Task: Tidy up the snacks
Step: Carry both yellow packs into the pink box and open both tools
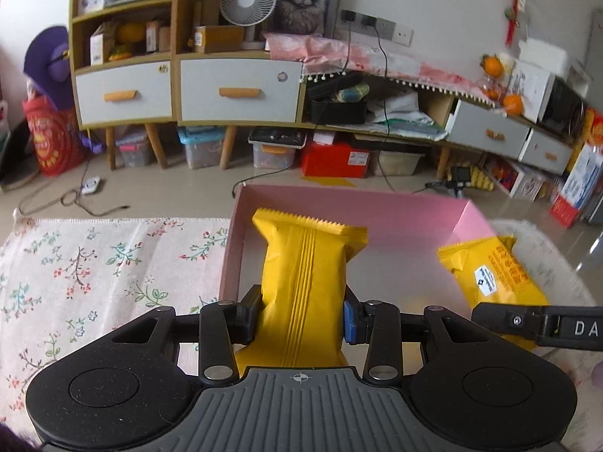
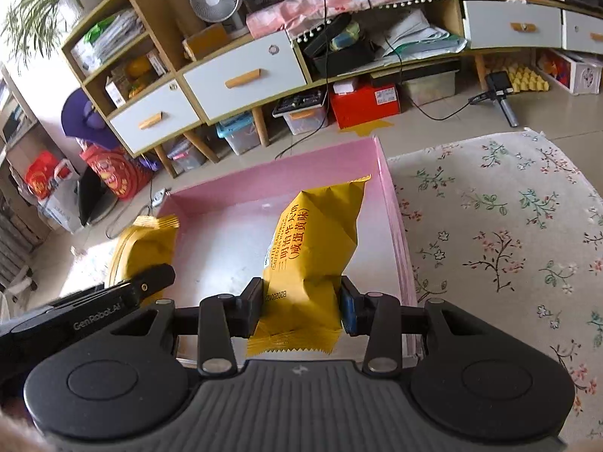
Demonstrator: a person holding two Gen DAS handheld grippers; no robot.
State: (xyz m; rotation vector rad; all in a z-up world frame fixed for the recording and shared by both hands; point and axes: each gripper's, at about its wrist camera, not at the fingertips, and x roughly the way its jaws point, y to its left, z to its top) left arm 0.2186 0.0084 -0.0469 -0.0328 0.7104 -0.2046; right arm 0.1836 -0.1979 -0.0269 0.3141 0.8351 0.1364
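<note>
My left gripper (image 1: 301,316) is shut on a yellow snack packet (image 1: 305,263), seam side up, held over the left part of an open pink box (image 1: 395,211). To its right, the other yellow snack packet (image 1: 493,275) hangs from my right gripper's black finger (image 1: 527,324). In the right wrist view my right gripper (image 2: 301,307) is shut on that printed yellow packet (image 2: 316,241), above the right part of the pink box (image 2: 226,226). The left gripper's finger (image 2: 150,278) and its packet (image 2: 150,241) show at the box's left side.
The box sits on a round table under a floral cloth (image 1: 94,263) (image 2: 508,245). Beyond the table's far edge lie floor cables (image 1: 75,199), storage bins (image 1: 199,147), a red box (image 1: 335,160) and low cabinets with drawers (image 1: 237,90).
</note>
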